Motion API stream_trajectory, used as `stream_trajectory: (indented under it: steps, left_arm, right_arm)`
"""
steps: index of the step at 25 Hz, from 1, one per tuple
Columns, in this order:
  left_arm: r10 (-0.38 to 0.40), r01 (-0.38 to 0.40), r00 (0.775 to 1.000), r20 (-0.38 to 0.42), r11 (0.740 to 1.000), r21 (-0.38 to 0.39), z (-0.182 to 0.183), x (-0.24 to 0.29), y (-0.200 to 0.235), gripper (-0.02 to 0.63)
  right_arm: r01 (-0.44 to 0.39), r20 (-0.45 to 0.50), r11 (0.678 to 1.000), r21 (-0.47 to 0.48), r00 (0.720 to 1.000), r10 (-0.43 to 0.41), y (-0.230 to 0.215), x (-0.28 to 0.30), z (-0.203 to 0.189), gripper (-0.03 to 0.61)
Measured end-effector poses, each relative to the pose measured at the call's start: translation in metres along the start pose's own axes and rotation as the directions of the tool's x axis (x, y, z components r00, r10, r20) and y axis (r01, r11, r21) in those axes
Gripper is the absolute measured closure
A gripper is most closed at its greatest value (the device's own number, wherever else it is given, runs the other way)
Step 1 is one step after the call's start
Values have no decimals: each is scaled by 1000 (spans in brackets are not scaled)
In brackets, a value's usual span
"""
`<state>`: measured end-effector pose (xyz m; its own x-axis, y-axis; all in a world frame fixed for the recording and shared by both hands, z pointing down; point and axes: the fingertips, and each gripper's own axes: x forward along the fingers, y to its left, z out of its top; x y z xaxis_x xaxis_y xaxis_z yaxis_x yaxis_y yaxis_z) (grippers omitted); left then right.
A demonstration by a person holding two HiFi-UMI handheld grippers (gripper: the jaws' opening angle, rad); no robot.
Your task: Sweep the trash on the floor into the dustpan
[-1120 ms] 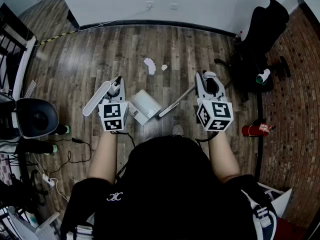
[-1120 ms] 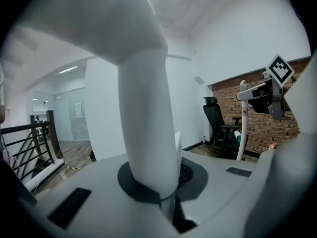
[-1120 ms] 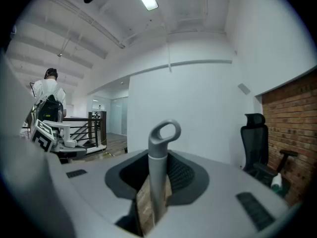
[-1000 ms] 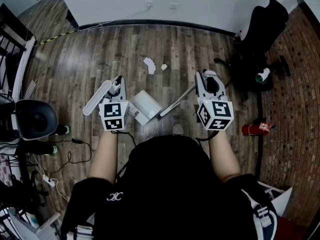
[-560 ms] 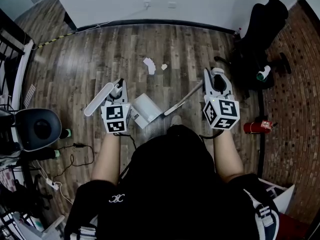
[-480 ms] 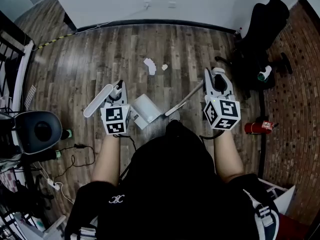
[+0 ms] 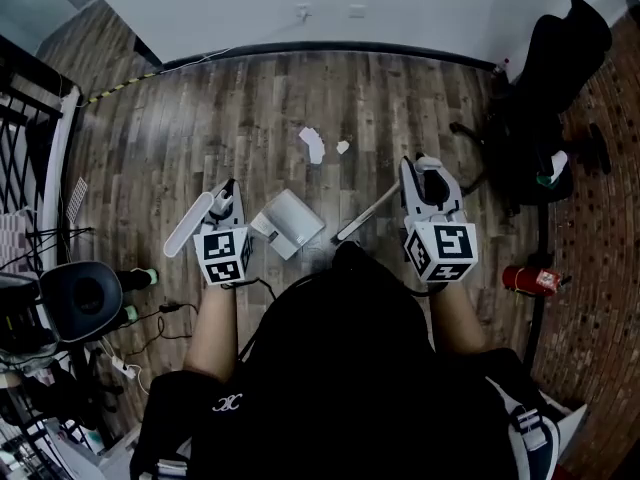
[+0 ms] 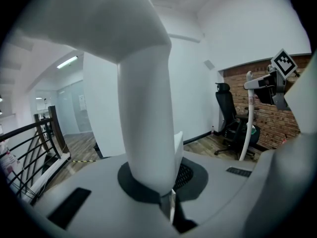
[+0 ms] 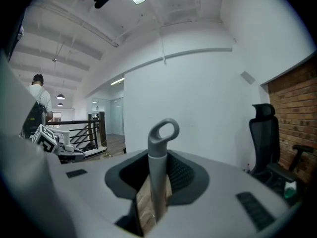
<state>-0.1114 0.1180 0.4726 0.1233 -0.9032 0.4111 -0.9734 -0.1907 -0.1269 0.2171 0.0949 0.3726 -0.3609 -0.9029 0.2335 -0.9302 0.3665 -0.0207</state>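
Observation:
Two scraps of white paper trash lie on the wooden floor, ahead of the white dustpan. My left gripper is shut on the dustpan's long white handle. In the left gripper view that handle fills the space between the jaws of the left gripper. My right gripper is shut on the grey broom stick, which slants down-left toward the dustpan. The stick's looped end pokes up past the right gripper. The broom's head is hidden behind the person's head.
A black office chair stands at the right, with a red fire extinguisher lying nearer me. A black stool, cables and a railing are at the left. The white wall runs across the back.
The head view has shifted a little, so floor and trash sit lower and further right. Both grippers keep their holds. Dustpan and broom stay about where they were relative to the trash.

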Motion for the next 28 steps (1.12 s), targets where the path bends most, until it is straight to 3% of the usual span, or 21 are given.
stream_trajectory:
  steps: [6, 13, 22, 28]
  left_arm:
    - [69, -68, 997, -44, 998, 17, 17, 52, 15, 618]
    - [113, -113, 993, -45, 994, -3, 48, 124, 27, 618]
    - [-69, 77, 996, -56, 987, 145, 83, 239, 26, 617]
    - [-202, 211, 977, -64, 955, 210, 83, 298, 37, 618]
  right_arm:
    - [-78, -80, 996, 33, 994, 80, -39, 57, -15, 474]
    - [-141, -115, 990, -22, 984, 138, -66, 111, -21, 474]
    - [-180, -206, 977, -115, 966, 153, -88, 190, -43, 476]
    - [-153, -289, 976, -157, 952, 103, -94, 235, -62, 476]
